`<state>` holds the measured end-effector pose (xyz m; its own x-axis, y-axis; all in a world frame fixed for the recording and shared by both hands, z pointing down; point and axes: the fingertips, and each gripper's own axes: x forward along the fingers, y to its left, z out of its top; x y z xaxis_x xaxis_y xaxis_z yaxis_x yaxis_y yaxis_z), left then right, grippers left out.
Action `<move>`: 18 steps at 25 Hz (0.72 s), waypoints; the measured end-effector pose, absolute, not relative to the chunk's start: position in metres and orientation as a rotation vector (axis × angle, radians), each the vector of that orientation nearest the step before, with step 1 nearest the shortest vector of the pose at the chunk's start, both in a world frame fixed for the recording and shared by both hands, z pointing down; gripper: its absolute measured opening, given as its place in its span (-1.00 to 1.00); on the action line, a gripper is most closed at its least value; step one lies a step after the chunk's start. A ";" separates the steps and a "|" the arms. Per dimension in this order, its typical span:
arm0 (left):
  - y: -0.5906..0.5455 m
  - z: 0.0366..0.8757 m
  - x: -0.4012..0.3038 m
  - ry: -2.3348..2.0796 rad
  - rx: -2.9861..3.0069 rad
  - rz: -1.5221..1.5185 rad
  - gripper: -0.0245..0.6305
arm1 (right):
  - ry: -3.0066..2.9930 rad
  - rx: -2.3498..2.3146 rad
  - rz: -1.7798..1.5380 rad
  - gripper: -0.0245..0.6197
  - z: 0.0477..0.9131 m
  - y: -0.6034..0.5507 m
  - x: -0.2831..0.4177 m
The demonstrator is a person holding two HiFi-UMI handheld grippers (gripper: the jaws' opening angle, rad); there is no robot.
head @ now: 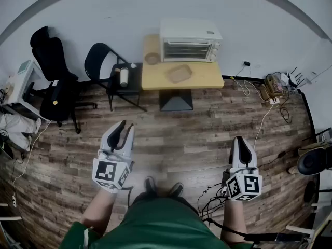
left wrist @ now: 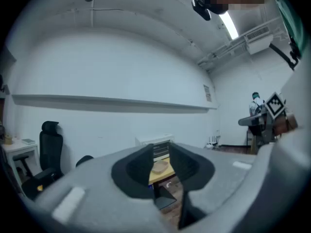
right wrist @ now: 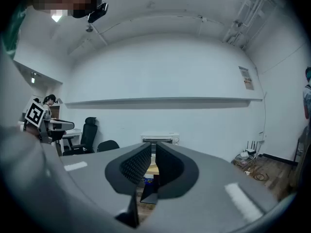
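Note:
I stand on a wooden floor with a gripper in each hand, both held in the air and touching nothing. My left gripper (head: 123, 132) is open, its black fingers a little apart and empty. In the left gripper view the left gripper (left wrist: 161, 153) frames a far yellow table with a brown tray (left wrist: 160, 167) on it. My right gripper (head: 243, 142) is shut on nothing; in the right gripper view the right gripper (right wrist: 153, 148) shows its pads almost together. Both point toward the table (head: 155, 78), which carries a white toaster oven (head: 189, 41), a small bowl (head: 152, 58) and the tray (head: 179, 73).
A black folding chair (head: 104, 61) with a white cup (head: 124, 77) stands left of the table. A black office chair (head: 54, 71) and a white desk (head: 21, 82) are further left. Cables and a power strip (head: 270, 95) lie on the floor at the right.

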<state>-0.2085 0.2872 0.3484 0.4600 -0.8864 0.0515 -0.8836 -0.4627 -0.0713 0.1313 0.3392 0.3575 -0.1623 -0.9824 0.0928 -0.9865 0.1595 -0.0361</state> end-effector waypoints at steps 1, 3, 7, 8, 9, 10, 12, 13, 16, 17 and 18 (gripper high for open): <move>0.287 0.348 -0.211 1.609 -2.659 -0.122 -0.63 | -2.356 2.006 0.141 -0.84 0.357 0.340 0.129; 0.288 0.348 -0.215 1.604 -2.665 -0.118 -0.63 | -2.353 2.015 0.148 -0.84 0.357 0.340 0.125; 0.285 0.344 -0.224 1.588 -2.669 -0.113 -0.63 | -2.338 2.031 0.140 -0.84 0.353 0.340 0.117; 0.284 0.343 -0.226 1.586 -2.672 -0.110 -0.63 | -2.334 2.036 0.139 -0.84 0.353 0.340 0.115; 0.283 0.343 -0.229 1.585 -2.675 -0.107 -0.63 | -2.333 2.042 0.142 -0.84 0.352 0.340 0.114; 0.281 0.343 -0.231 1.584 -2.679 -0.103 -0.63 | -2.336 2.051 0.149 -0.84 0.352 0.340 0.113; 0.278 0.344 -0.236 1.579 -2.689 -0.096 -0.63 | -2.351 2.075 0.175 -0.84 0.352 0.339 0.110; 0.277 0.345 -0.239 1.573 -2.695 -0.094 -0.63 | -2.357 2.087 0.193 -0.83 0.352 0.338 0.108; 0.272 0.349 -0.250 1.558 -2.722 -0.085 -0.63 | -2.356 2.112 0.234 -0.64 0.352 0.333 0.099; 0.271 0.351 -0.254 1.555 -2.738 -0.079 -0.63 | -2.351 2.115 0.241 -0.56 0.351 0.332 0.095; 0.269 0.353 -0.259 1.551 -2.758 -0.072 -0.62 | -2.344 2.119 0.244 -0.53 0.350 0.331 0.090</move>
